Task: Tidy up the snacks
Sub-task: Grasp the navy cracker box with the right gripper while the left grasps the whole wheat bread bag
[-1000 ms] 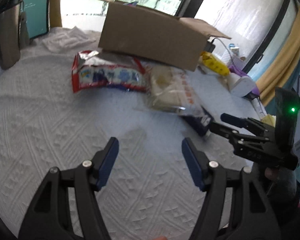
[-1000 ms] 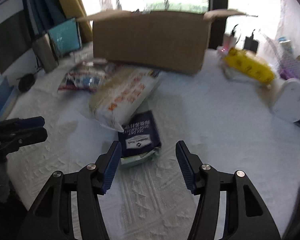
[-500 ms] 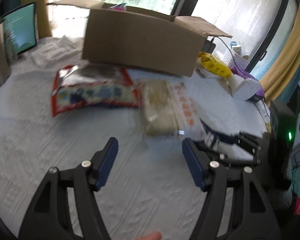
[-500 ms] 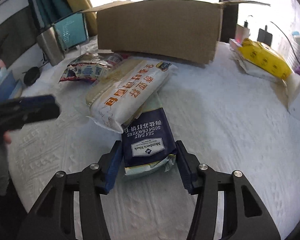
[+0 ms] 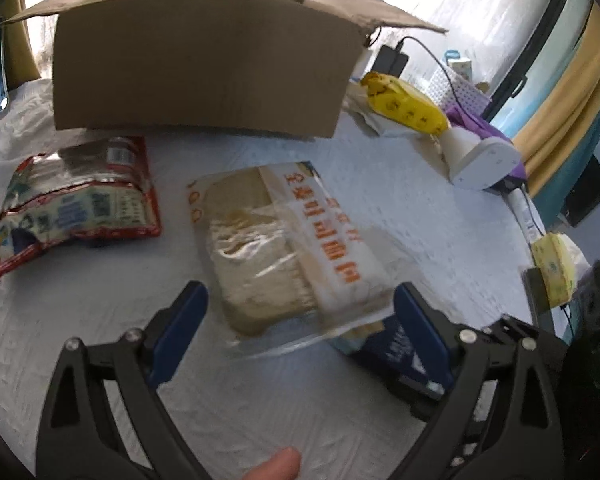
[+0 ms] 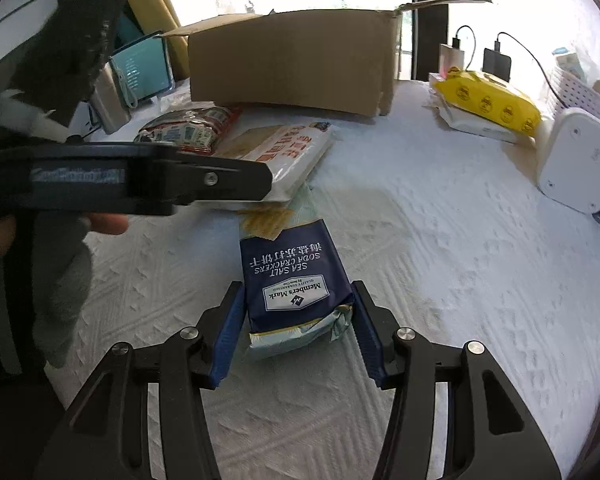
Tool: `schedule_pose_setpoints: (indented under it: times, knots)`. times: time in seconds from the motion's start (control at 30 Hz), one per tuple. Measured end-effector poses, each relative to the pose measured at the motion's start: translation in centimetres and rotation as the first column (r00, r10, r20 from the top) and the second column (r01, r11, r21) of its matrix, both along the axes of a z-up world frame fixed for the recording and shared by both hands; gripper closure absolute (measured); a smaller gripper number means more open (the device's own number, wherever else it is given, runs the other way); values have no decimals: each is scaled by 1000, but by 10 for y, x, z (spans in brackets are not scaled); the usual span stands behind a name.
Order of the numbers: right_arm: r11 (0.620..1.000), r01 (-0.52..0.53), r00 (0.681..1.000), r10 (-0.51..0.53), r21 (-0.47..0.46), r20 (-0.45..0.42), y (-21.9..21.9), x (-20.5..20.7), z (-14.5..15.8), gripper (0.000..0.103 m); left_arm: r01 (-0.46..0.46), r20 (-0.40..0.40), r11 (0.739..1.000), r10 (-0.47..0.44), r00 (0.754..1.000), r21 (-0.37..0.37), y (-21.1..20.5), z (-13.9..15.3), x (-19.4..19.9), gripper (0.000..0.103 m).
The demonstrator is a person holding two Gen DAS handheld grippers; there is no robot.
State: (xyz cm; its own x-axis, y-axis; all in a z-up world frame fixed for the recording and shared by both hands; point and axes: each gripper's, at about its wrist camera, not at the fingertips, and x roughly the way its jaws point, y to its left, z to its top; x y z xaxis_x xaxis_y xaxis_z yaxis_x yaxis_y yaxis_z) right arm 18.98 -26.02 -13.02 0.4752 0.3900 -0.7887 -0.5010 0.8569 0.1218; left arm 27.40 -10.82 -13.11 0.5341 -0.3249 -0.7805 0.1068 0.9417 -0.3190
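Three snack packs lie on the white textured cloth [image 6: 440, 248] in front of an open brown cardboard box [image 5: 204, 68]. Nearest the box on the left is a crinkled red-edged foil bag [image 5: 76, 204] with blue and white print. Beside it lies a clear bread bag [image 5: 284, 248] with a white band of orange characters, pale slices showing through the plastic. Its near end overlaps a dark blue cracker pack [image 6: 296, 280] labelled sea salt soda crackers, with a pale green crimped end and a picture of crackers at the far end.

The left gripper [image 5: 300, 340] has just been opening its jaws, which now stand wide on either side of the bread bag's near end; the blue pads do not press on it. The right gripper [image 6: 296, 332] stands half-closed around the near end of the cracker pack, its blue pads close against the pack's sides; whether they press or merely flank it cannot be told.

Off to the right lie a yellow wipes pack [image 6: 492, 100] and a white device [image 6: 576, 160].
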Motion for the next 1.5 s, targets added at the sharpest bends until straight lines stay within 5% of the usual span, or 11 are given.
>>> schedule_pose_setpoints:
  times: [0.7,0.9,1.03,1.13,1.3,1.5]
  knots:
    - [970,241,966,-236,-36,109,-88,20,32,48,-14,3,1000,14,1000,22,-9,5,10,8]
    - [963,267,959,-262,-31,113,-83,39,25,48,-38,-31,988,43,999,151,-33,-10,35,7]
    - [964,264,963,-262,-38,56,-77,48,11,47,-42,-43,986,49,998,163,-37,-17,39,3]
    - [967,249,968,-249,-45,21,-74,52,-1,36,-40,-42,984,48,998,173,-39,-20,38,3]
    - [971,238,971,-238,-33,1,-72,58,-3,35,-47,-19,966,53,998,253,-55,-26,38,1]
    - [973,229,973,-229,-34,12,-71,55,-2,49,1,3,962,-2,1000,272,-60,-28,35,2]
